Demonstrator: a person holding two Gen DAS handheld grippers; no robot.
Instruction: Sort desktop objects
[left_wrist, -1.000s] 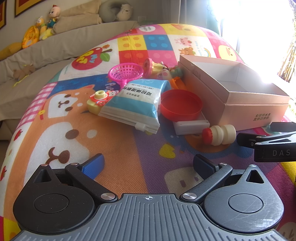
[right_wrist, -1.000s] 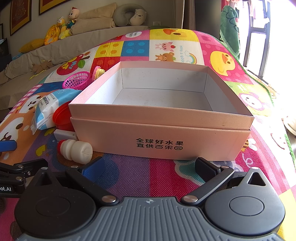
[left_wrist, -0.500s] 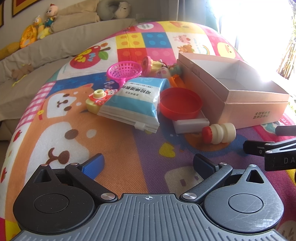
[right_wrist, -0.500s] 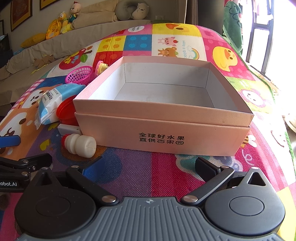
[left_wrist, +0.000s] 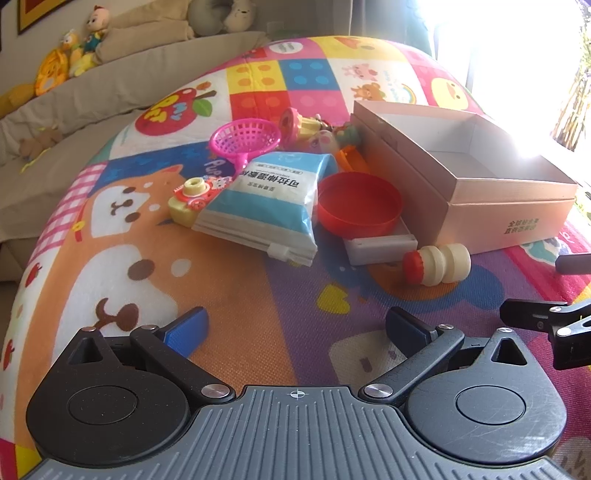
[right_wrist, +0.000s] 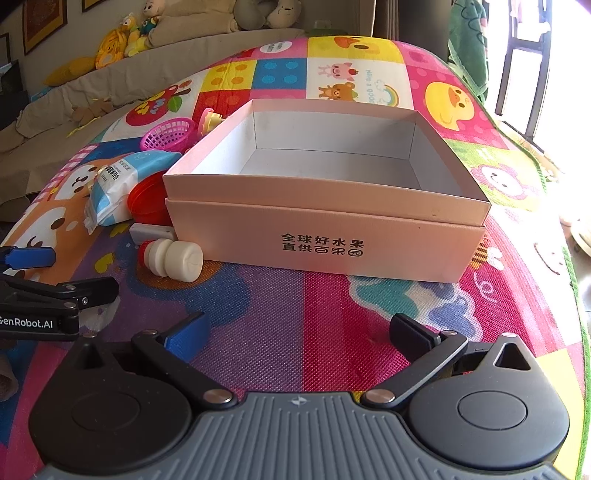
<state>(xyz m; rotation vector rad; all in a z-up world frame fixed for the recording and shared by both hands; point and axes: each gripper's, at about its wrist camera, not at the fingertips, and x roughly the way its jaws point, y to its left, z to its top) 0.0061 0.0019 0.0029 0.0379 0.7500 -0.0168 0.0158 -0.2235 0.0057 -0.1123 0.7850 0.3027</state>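
- Your left gripper (left_wrist: 297, 326) is spread wide and carries nothing; it hangs over the play mat (left_wrist: 229, 280), a little farther back from the clutter than a second ago, so the whole pile sits slightly lower in its view.
- Your right gripper (right_wrist: 297, 332) is likewise released and empty, and it has backed off and lifted a touch: the pink box (right_wrist: 325, 236) now looks smaller ahead of it and more of its white floor shows.
- Straight ahead of the left tongs lies the blue-and-white pouch (left_wrist: 269, 206), with the red bowl (left_wrist: 358, 203) touching its right edge and a white flat block (left_wrist: 380, 245) under the bowl's near rim.
- The cream bottle with a red cap (left_wrist: 437, 264) lies on its side ahead and to the right of the left tongs, just beside the box's near corner; from the right tongs it is ahead and to the left (right_wrist: 173, 260). It has not moved.
- Beyond the pouch sit the pink basket (left_wrist: 245, 138) and a yellow toy camera (left_wrist: 192, 199), unchanged.
- The box itself holds nothing you can see.
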